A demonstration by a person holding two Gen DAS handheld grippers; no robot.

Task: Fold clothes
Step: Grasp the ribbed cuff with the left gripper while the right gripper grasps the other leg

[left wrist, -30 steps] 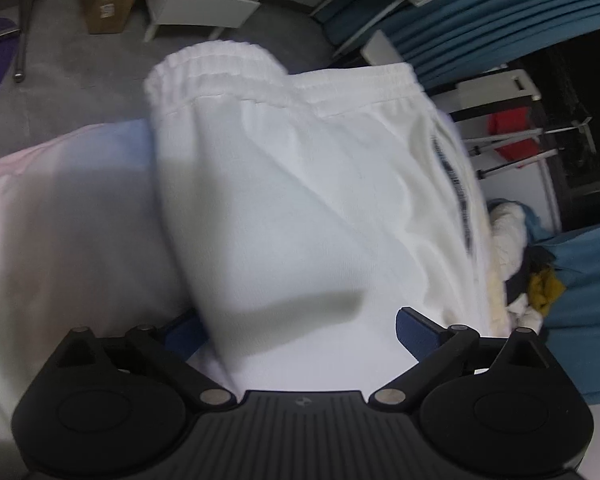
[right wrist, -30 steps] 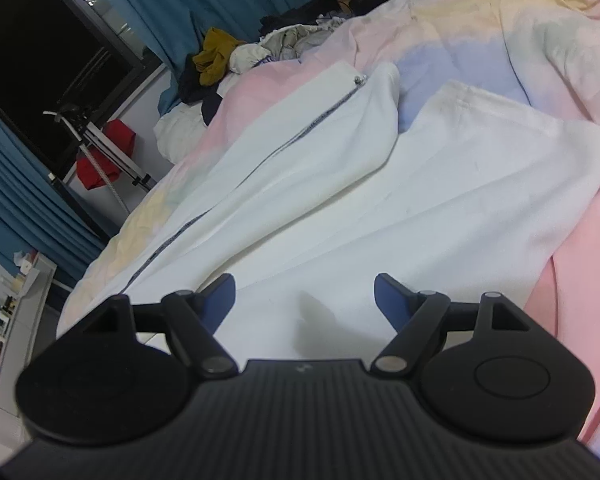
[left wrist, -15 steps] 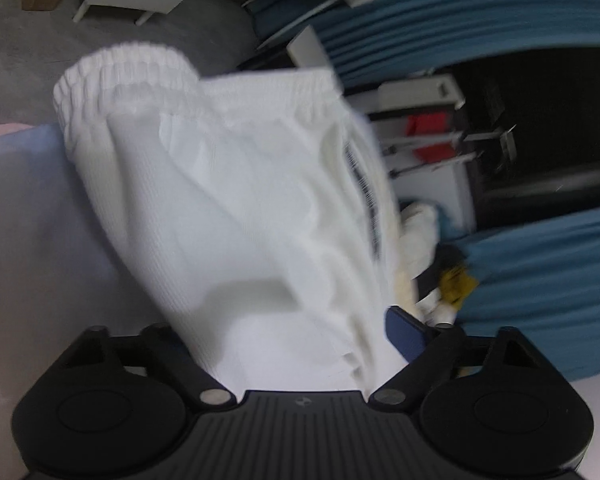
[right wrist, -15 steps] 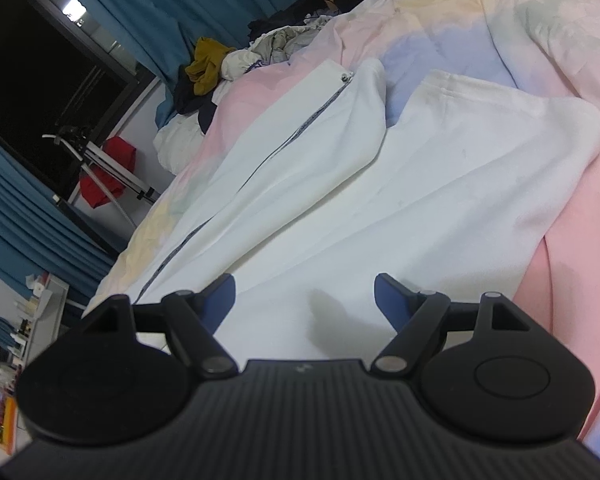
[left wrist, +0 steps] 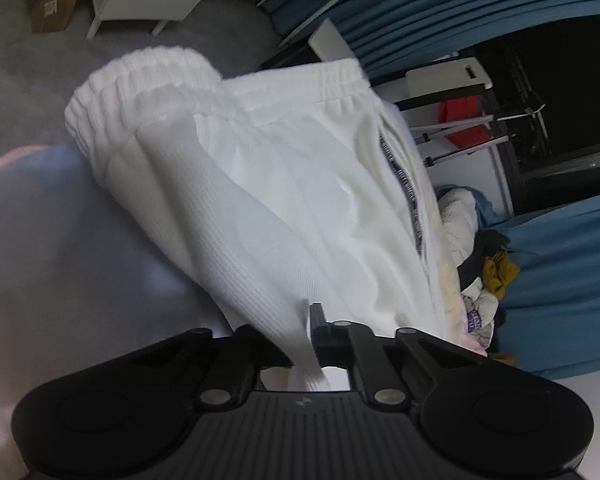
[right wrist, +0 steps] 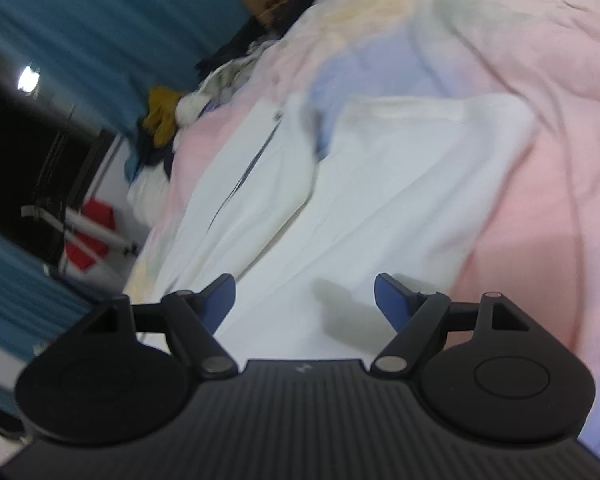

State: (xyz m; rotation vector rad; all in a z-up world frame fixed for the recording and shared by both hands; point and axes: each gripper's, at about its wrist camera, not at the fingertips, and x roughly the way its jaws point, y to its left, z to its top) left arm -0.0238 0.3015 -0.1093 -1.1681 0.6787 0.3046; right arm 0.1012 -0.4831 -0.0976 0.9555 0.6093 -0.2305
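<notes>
Left tongs (left wrist: pixel 306 334) pinch the white trousers (left wrist: pixel 268 200); right tongs (right wrist: pixel 305 300) gape; no legible writing.

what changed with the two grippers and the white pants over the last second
The left gripper closed on a fold of the white ribbed pants near the elastic waistband; a second ago its jaws were wide apart. The right gripper stayed open above the pant legs, which remain spread on the pastel bedsheet.

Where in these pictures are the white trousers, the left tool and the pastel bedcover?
white trousers (left wrist: pixel 284 184): left wrist view, upper leg fabric.
left tool (left wrist: pixel 308 340): left wrist view, where the fingers pinch the fabric.
pastel bedcover (right wrist: pixel 540 208): right wrist view, pink area.
</notes>
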